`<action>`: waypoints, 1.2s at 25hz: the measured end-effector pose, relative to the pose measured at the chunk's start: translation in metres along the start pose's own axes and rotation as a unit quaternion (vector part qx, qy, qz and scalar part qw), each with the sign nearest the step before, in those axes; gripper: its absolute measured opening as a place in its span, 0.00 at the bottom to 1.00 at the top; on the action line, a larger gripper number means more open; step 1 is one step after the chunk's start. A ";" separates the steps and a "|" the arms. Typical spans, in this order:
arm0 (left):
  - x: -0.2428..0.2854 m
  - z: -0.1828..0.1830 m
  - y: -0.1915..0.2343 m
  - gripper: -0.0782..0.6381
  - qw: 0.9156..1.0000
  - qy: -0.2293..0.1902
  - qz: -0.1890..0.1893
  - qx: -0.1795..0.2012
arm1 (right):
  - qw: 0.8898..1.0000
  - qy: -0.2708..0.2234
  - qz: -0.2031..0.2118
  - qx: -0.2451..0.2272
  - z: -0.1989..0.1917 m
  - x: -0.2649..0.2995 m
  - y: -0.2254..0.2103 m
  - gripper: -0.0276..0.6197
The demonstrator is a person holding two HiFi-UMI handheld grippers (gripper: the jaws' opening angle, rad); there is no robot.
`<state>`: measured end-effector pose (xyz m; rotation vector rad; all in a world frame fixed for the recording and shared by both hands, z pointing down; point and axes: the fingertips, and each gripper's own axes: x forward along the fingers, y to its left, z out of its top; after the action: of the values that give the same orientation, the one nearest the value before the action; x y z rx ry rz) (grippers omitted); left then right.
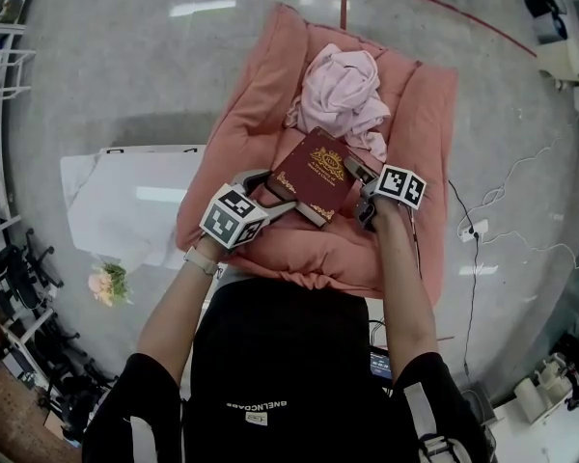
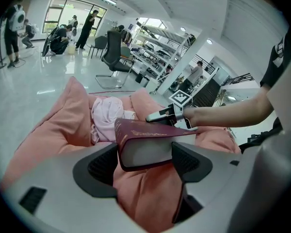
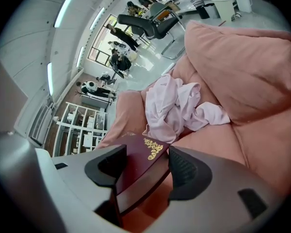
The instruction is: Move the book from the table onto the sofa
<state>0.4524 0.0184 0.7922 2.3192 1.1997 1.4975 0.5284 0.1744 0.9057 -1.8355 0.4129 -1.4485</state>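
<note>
A dark red book (image 1: 314,177) with gold print is held between both grippers over the seat of the pink sofa (image 1: 251,114). My left gripper (image 1: 270,193) is shut on its near end, with the page block (image 2: 148,152) clamped between both jaws. My right gripper (image 1: 360,186) is shut on the opposite corner, and the cover (image 3: 140,164) fills the space between its jaws. The left gripper view shows the right gripper (image 2: 167,115) behind the book. Whether the book touches the cushion, I cannot tell.
A crumpled pale pink cloth (image 1: 343,90) lies on the sofa just beyond the book. A white table (image 1: 125,205) stands to the left, with a small bunch of flowers (image 1: 109,283) near it. Cables (image 1: 482,220) trail on the floor to the right.
</note>
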 end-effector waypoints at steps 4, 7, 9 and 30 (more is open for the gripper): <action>0.008 -0.007 0.003 0.61 1.000 0.017 -0.002 -0.005 | 1.000 0.003 -0.005 0.004 -0.003 0.006 -0.010 0.49; 0.012 -0.009 0.004 0.61 1.000 0.026 -0.003 -0.013 | 1.000 0.002 -0.010 0.009 -0.006 0.008 -0.016 0.49; 0.015 -0.010 0.006 0.61 0.999 0.031 -0.003 -0.016 | 1.000 0.001 -0.012 0.008 -0.007 0.011 -0.020 0.49; 0.050 -0.036 0.025 0.61 0.995 0.091 -0.001 -0.048 | 0.998 0.014 -0.057 0.015 -0.023 0.040 -0.062 0.49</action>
<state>0.4461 0.0244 0.8579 2.1583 1.1400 1.7582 0.5070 0.1819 0.9798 -1.8425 0.3028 -1.5519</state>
